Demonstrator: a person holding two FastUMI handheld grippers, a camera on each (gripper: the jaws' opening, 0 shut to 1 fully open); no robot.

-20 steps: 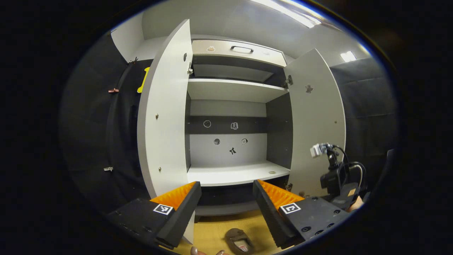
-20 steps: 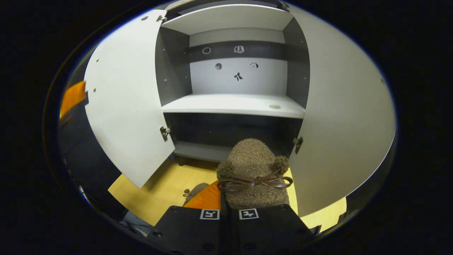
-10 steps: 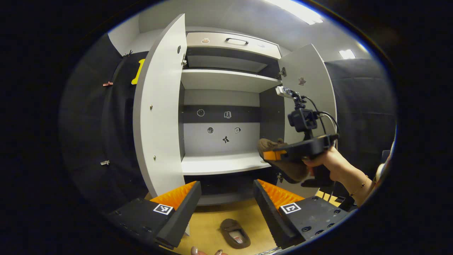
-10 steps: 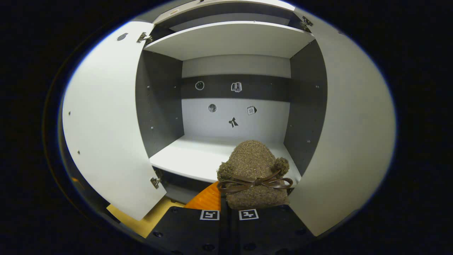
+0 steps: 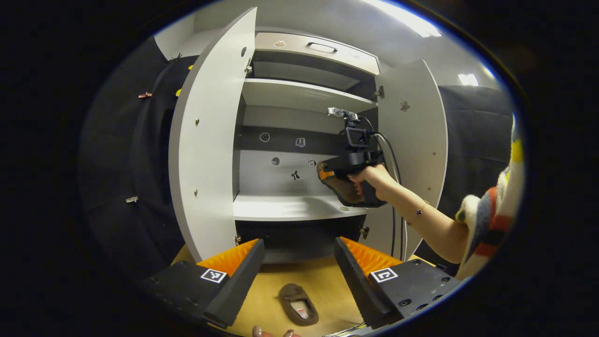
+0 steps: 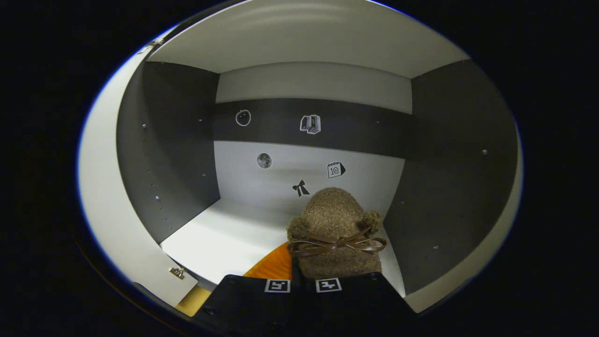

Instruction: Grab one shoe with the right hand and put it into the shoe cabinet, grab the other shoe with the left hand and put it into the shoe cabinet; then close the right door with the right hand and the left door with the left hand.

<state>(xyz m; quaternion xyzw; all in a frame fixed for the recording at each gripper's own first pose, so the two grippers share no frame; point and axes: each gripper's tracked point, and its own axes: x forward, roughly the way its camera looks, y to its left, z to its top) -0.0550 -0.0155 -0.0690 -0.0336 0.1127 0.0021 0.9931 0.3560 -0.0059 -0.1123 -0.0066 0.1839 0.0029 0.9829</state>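
The right tool (image 6: 299, 276) is gripping a fuzzy brown slipper (image 6: 334, 229) by its heel end, its fingers clamped tight, and is holding it just above the white shelf (image 6: 224, 238) inside the shoe cabinet (image 5: 299, 93). The slipper looks light and soft, likely to squash and sag, so a hold on the firmer sole or heel rim suits it best. The left tool (image 5: 299, 262) is hanging wide open above the second slipper (image 5: 298, 304), which is lying on the wooden floor (image 5: 323, 281).
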